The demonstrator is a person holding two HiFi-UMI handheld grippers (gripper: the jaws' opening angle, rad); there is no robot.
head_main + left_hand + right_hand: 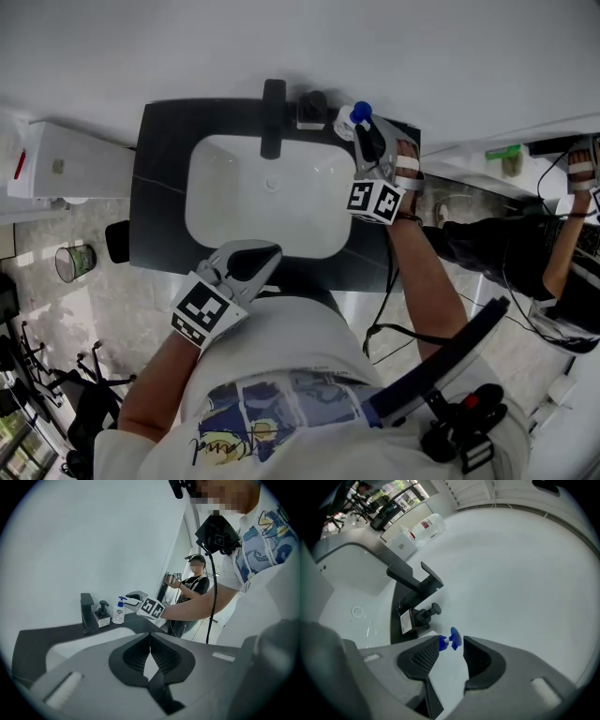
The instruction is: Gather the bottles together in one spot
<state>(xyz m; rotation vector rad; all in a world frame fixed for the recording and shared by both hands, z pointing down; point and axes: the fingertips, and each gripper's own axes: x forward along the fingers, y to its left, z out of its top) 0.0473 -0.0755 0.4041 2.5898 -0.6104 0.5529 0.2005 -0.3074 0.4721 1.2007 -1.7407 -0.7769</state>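
Note:
A white bottle with a blue pump (354, 116) stands at the back right corner of the black countertop (159, 159), beside a black soap dispenser (312, 105) and a black faucet (273, 112). My right gripper (370, 141) is at that bottle. In the right gripper view its jaws stand apart, with the blue pump (452, 641) and the white bottle body between them and a gap beside the pads. My left gripper (258, 258) hangs over the front rim of the white basin, shut, with nothing in it (150, 644).
A white box-like unit (66, 164) stands left of the counter, with a small bin (75, 261) on the floor below it. A second person (192, 581) stands to the right with grippers in hand. The wall runs directly behind the faucet.

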